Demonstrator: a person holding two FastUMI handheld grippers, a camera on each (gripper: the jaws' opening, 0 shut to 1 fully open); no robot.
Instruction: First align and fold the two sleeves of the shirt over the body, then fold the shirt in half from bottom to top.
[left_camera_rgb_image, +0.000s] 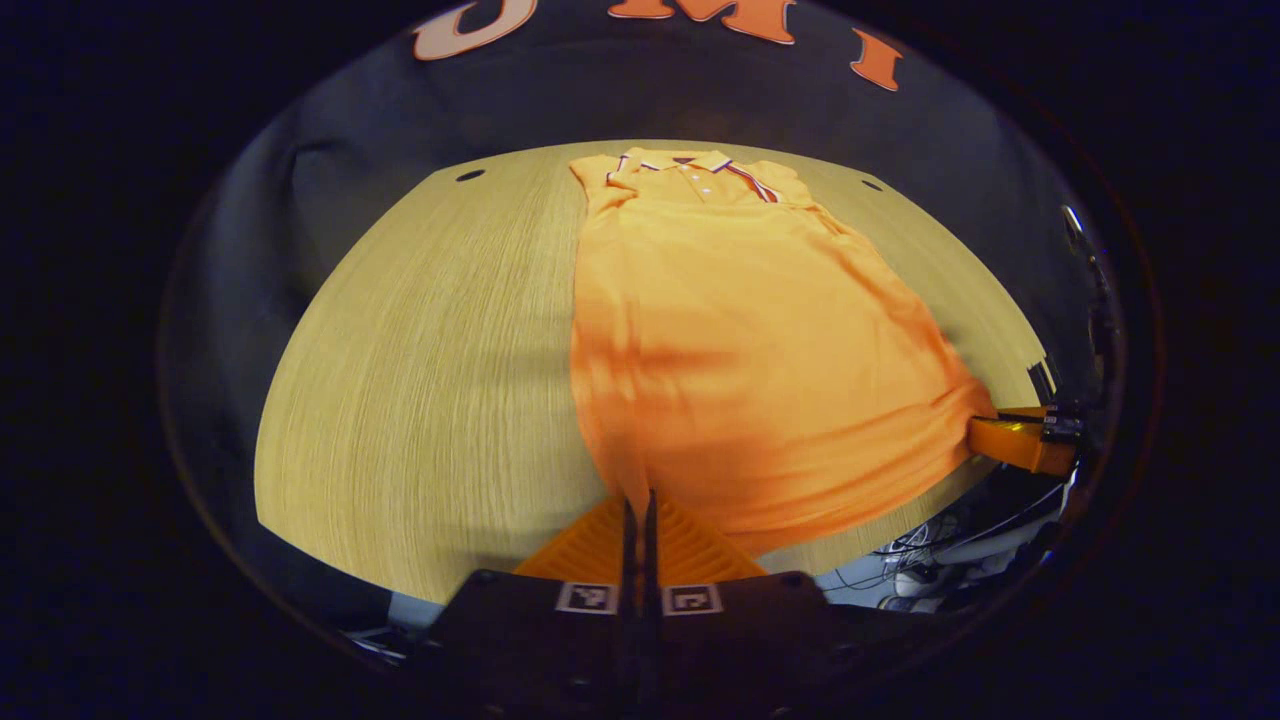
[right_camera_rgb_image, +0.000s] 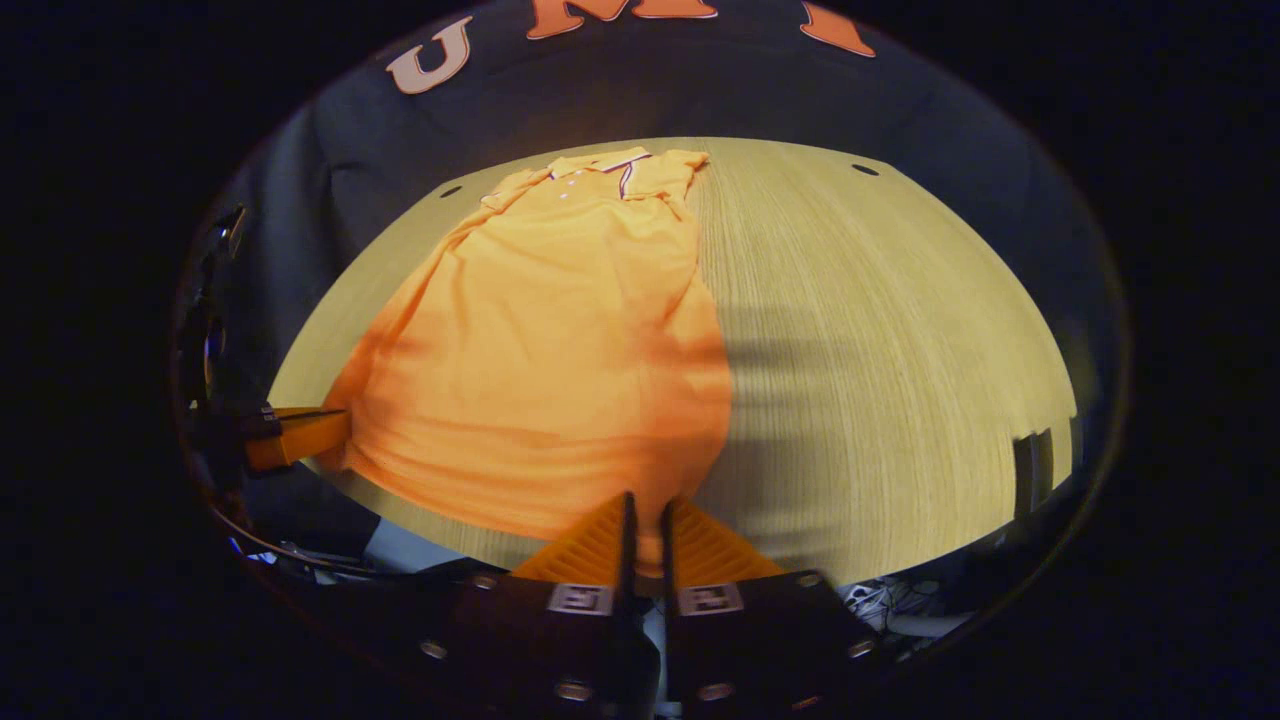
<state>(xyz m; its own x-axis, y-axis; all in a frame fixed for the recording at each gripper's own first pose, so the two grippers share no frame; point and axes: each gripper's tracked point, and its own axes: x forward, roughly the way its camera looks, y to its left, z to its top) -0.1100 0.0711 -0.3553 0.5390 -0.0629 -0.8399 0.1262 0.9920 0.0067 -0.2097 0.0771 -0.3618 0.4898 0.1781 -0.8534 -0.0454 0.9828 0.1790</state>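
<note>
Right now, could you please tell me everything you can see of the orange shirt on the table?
The orange shirt is a polo of soft knit-looking fabric, with a striped-edged collar and a buttoned placket. It lies flat, front up, on the wooden table, collar at the far end, hem at the near edge. Both sleeves look already folded in, leaving a narrow body. The left gripper pinches one hem corner and the right gripper the other, raising slight wrinkles along the hem.
</note>
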